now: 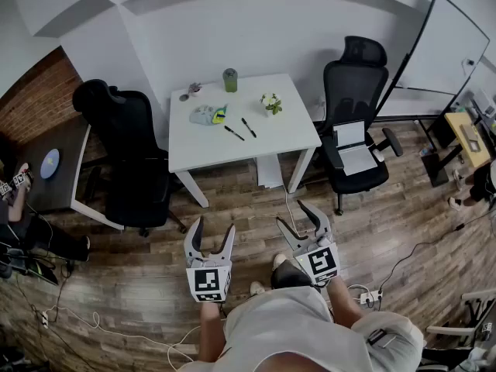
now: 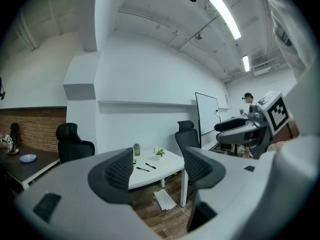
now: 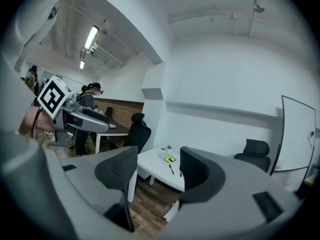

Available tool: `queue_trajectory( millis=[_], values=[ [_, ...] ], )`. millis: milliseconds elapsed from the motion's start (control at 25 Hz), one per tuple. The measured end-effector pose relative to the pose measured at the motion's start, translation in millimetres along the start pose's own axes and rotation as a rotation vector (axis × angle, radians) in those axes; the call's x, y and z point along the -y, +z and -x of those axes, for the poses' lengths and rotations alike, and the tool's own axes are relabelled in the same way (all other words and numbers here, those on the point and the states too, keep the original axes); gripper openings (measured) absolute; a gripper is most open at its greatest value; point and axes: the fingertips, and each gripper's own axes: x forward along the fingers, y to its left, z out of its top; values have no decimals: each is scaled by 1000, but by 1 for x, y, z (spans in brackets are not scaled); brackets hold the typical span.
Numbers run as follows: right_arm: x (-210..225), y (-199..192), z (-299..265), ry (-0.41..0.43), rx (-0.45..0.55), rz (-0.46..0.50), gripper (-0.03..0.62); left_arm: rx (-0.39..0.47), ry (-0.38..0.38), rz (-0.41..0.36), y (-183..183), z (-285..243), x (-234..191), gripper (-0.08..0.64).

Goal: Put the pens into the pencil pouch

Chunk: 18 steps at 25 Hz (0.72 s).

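Two black pens (image 1: 234,132) (image 1: 249,127) lie side by side on the white table (image 1: 287,139), well ahead of me. Left of them lies the grey pencil pouch (image 1: 208,115) with a yellow patch. My left gripper (image 1: 210,239) and right gripper (image 1: 303,220) hang above the wooden floor, short of the table, both open and empty. In the left gripper view one pen (image 2: 142,169) and the other pen (image 2: 150,166) show between the jaws. The right gripper view shows the pouch (image 3: 167,157) and a pen (image 3: 171,169) far off.
On the table also stand a green bottle (image 1: 230,80) and a small potted plant (image 1: 270,104). Black office chairs (image 1: 126,149) (image 1: 355,115) flank the table. A whiteboard (image 1: 449,49) stands at the right, a dark desk (image 1: 53,169) at the left. Cables (image 1: 93,320) trail on the floor.
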Motion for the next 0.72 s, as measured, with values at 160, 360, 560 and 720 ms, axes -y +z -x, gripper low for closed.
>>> queue_trajectory(
  millis=[160, 360, 560, 720],
  values=[
    [-6, -2, -1, -17, 7, -63, 267, 23, 19, 6, 5, 6, -8, 308],
    [-8, 1, -12, -27, 12, -61, 278, 36, 21, 18, 3, 3, -14, 308],
    [1, -3, -32, -17, 6, -59, 278, 32, 16, 19, -1, -20, -20, 308],
    [16, -11, -53, -17, -5, -74, 278, 17, 17, 7, -5, -44, -28, 308]
  ],
)
